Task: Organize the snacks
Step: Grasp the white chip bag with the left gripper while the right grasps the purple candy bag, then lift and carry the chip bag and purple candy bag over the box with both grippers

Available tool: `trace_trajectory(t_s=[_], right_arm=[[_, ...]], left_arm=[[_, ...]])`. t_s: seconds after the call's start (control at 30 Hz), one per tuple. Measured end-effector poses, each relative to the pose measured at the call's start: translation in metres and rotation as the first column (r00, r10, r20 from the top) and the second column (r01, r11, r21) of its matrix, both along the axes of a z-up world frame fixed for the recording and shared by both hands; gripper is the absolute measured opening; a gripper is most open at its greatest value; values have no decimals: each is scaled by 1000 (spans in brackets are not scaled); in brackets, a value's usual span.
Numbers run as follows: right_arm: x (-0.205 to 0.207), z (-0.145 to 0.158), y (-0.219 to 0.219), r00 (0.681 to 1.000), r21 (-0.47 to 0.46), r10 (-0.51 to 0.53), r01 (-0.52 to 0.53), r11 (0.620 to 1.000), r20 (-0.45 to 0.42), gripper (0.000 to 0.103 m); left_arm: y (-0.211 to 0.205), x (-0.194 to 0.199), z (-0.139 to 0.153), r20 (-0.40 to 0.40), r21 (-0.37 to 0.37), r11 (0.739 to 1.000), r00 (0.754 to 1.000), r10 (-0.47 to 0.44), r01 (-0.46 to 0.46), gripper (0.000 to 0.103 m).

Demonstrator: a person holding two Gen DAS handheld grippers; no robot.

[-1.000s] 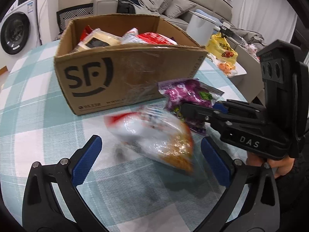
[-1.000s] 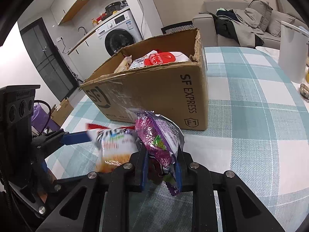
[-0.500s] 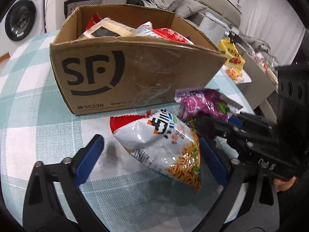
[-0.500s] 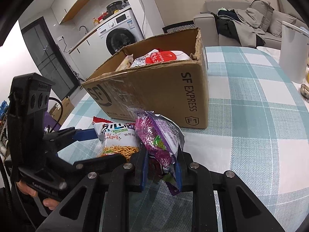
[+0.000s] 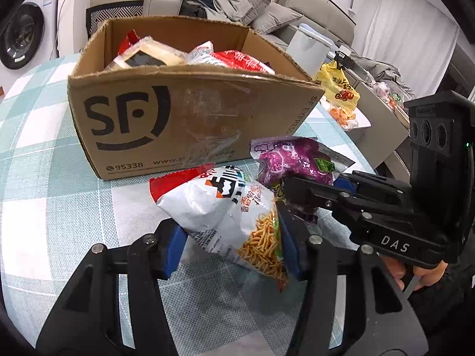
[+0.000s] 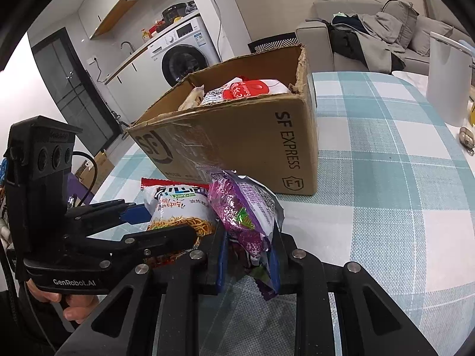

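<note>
Left gripper (image 5: 230, 244): its jaws have just been closing and the blue pads now press both sides of the white snack bag with a red top edge and fried-noodle picture (image 5: 225, 207), which bulges between them.
Right gripper (image 6: 248, 262): clamped tight on the lower end of the shiny purple snack bag (image 6: 242, 212); the bag stands up out of the pads, its top leaning toward the box.
White bag, place: just left of the right gripper's fingers in the right wrist view, side by side with the purple bag and touching it.
Purple bag, place: ahead and to the right of the left gripper's pads, close in front of the box's near wall.
Brown open-topped cardboard box printed "SF" (image 5: 190, 118): stands on the tablecloth straight ahead of both grippers, just beyond the two held bags.
Box contents: already filled near the rim with a red-and-white packet (image 6: 252, 89), a flat tan packet with a dark window (image 5: 145, 56), and a red wrapper at the back corner; what lies lower cannot be made out.
Teal-and-white checked tablecloth (image 6: 386, 178): under the box and both grippers.
Yellow printed bag (image 5: 338, 90): well off to the right of the left gripper, on a separate white surface beyond the table edge.
Hands: a hand (image 5: 421, 273) grips the right gripper's handle; another (image 6: 59, 299) the left one's.
</note>
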State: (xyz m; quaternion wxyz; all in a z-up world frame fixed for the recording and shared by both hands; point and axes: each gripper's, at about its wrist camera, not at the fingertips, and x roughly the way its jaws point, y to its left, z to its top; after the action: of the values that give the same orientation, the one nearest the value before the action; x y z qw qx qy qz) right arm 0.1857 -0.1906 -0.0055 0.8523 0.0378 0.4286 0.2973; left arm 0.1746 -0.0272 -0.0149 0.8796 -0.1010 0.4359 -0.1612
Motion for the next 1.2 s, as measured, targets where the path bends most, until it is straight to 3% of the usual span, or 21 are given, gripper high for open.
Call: trace_trajectory(t_s=[0.7, 1.2], right_arm=[[-24, 41, -16, 995, 45, -9, 5, 999, 96, 23], [-36, 97, -19, 976, 92, -36, 17, 996, 213, 23]], left_arm=[[35, -54, 66, 145, 16, 998, 988, 58, -61, 52], [63, -72, 132, 258, 23, 993, 960, 108, -118, 52]])
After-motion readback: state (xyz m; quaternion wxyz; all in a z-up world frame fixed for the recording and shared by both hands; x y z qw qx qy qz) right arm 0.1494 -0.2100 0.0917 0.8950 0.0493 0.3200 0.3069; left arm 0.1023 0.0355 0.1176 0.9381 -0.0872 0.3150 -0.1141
